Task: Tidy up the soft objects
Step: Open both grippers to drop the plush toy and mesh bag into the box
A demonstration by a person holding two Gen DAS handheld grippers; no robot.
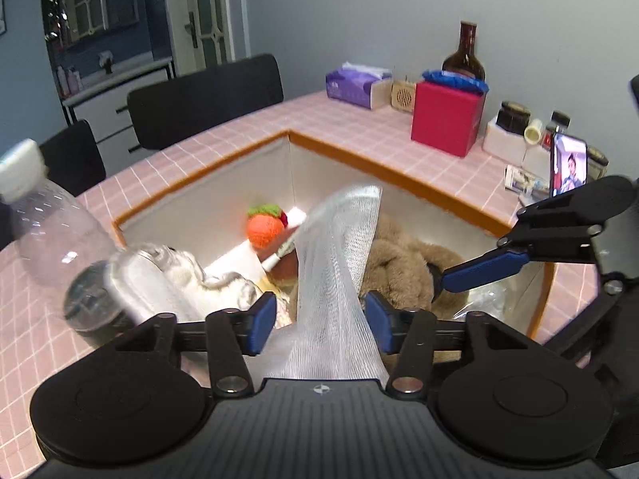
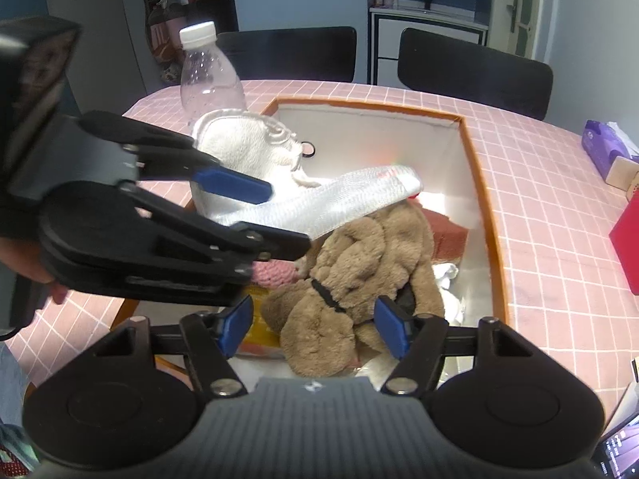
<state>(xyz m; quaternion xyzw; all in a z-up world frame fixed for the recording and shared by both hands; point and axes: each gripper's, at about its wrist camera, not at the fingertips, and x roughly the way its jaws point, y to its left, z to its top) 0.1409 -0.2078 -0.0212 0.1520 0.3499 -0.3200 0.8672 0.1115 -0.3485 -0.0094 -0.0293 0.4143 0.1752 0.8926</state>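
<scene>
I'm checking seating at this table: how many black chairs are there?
2. In the right wrist view, one chair stands at the table's far edge behind the clear bottle; the other chair is to its right. Others may be hidden.

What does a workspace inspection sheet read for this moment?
Surface: pink tiled table.
Job's things: white mesh cloth between open left gripper fingers, draped into orange-rimmed box; brown plush toy, orange knitted fruit, white fleece inside.
Clutter: plastic bottle, tissue box, red box, jars, phone.
Grippers: right gripper open above plush.
Cables: nothing seen.
Surroundings: black chairs, door.
</scene>
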